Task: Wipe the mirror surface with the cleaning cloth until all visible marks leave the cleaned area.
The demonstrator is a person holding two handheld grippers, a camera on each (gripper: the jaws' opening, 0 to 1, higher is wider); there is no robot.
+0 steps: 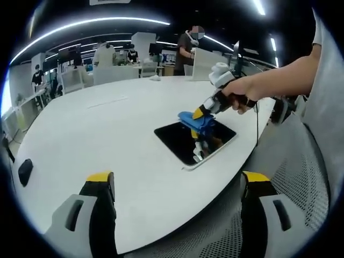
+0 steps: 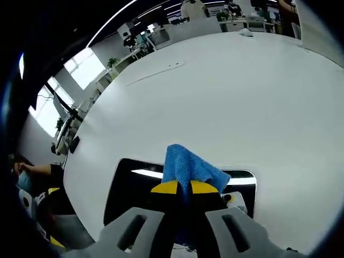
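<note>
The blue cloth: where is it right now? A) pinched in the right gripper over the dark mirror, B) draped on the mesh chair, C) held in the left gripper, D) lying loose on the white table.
A: the right gripper has its yellow-tipped jaws closed on the blue cloth, pressing it onto the mirror; the left gripper is open with nothing between its jaws.

The right gripper [image 2: 184, 187] has its yellow-tipped jaws closed on a blue cleaning cloth [image 2: 185, 166], which bunches up beyond the tips. Under it lies the dark mirror [image 2: 129, 183], flat on the near part of a wide white table [image 2: 242, 97]. Desks and windows stand far off.
</note>
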